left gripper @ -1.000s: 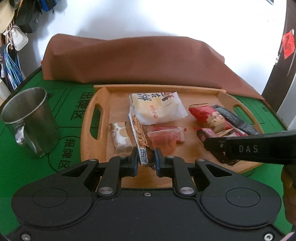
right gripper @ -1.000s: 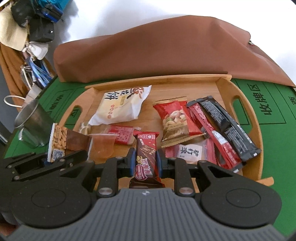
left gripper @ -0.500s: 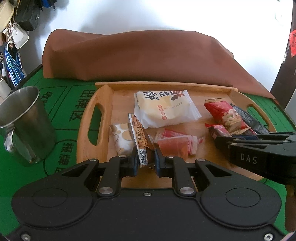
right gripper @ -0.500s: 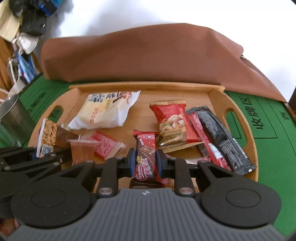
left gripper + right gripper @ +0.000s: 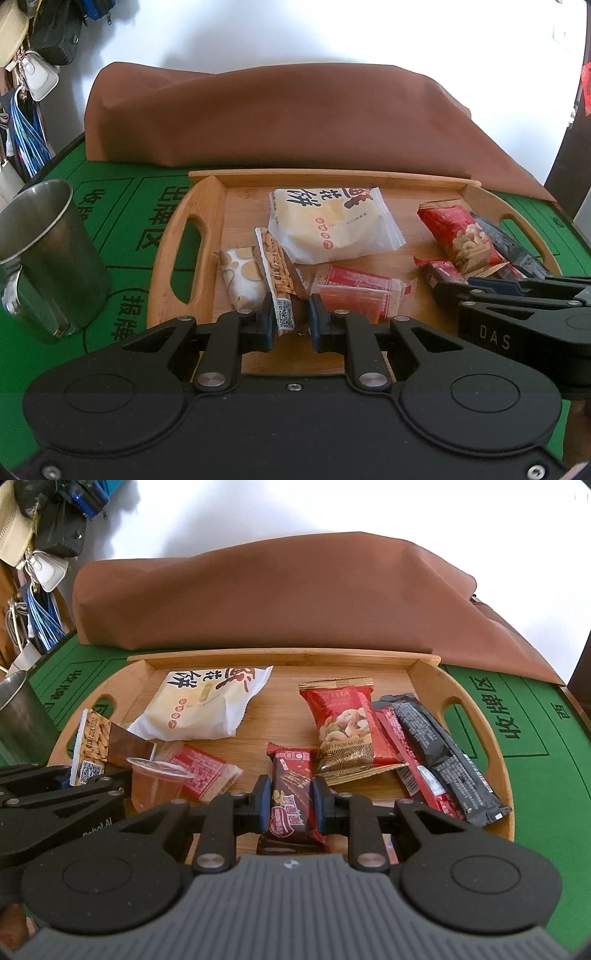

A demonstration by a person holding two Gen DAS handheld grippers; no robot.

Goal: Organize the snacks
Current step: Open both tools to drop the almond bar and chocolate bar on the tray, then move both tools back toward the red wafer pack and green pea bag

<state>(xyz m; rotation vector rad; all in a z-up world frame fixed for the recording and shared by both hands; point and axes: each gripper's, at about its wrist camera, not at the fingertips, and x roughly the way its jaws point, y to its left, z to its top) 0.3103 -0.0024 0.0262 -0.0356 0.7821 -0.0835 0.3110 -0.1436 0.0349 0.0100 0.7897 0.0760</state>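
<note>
Left gripper (image 5: pixel 291 325) first: its jaws are nearly together, pinching the tail of a thin peanut bar (image 5: pixel 275 273) whose wrapper stands on edge, leaning up and away over the wooden tray (image 5: pixel 192 236). Off beyond the tray's left handle a steel mug (image 5: pixel 48 258) stands on the green mat, well clear of the action. Just left of the bar lies a small cream-and-gold packet (image 5: pixel 240 277); just right of it, a clear jelly cup (image 5: pixel 351 301) sitting against a flat red sachet (image 5: pixel 358 278). To my eye the bar is about to be laid down, and the gap between packet and cup is tight, so the smart move is to lower it flat along the packet's side and only then let the jaws go, or the wrapper will flop onto the cup.

Middle of the tray, the big white pastry bag (image 5: pixel 205 705) rests alone, nothing pressing on it.

Over to the right gripper (image 5: pixel 290 805): narrowly parted and clamped on a dark red chocolate wafer bar (image 5: pixel 290 794), held lengthwise, nose pointing up the tray. Beside it sits the red cashew pouch (image 5: pixel 345 723), overlapping a red stick pack (image 5: pixel 410 760) and a long black bar (image 5: pixel 439 753) against the right rim. Best bet, I'd say, is to set the wafer parallel to those sticks, in the bare wood left of the pouch, keeping the two grippers from crossing.
</note>
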